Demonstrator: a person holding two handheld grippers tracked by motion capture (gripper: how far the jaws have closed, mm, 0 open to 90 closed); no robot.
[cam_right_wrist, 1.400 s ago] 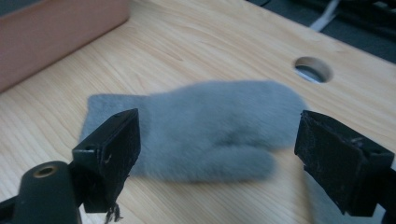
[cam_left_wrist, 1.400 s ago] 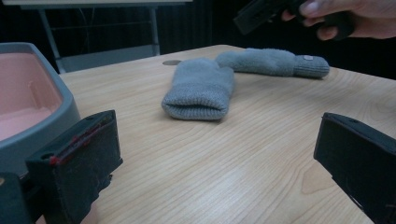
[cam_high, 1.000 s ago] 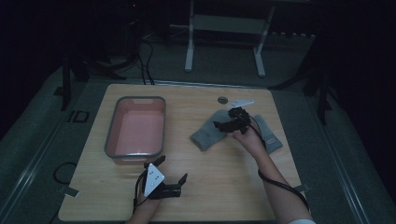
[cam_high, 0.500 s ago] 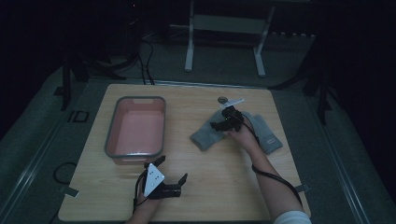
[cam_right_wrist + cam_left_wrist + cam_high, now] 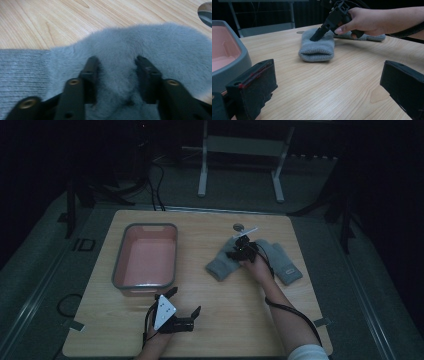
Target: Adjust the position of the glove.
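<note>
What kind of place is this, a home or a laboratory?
Probably a laboratory or recording room: a bare wooden table on grey flooring, cables trailing behind it, a metal stand, and dark surroundings.

A fuzzy grey glove (image 5: 222, 264) lies flat on the table, fabric bunched up.

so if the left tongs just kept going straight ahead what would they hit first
Probably the grey glove lying on the table; bare wood lies between it and the open left tongs. The pink bin stays off to the side.
</note>
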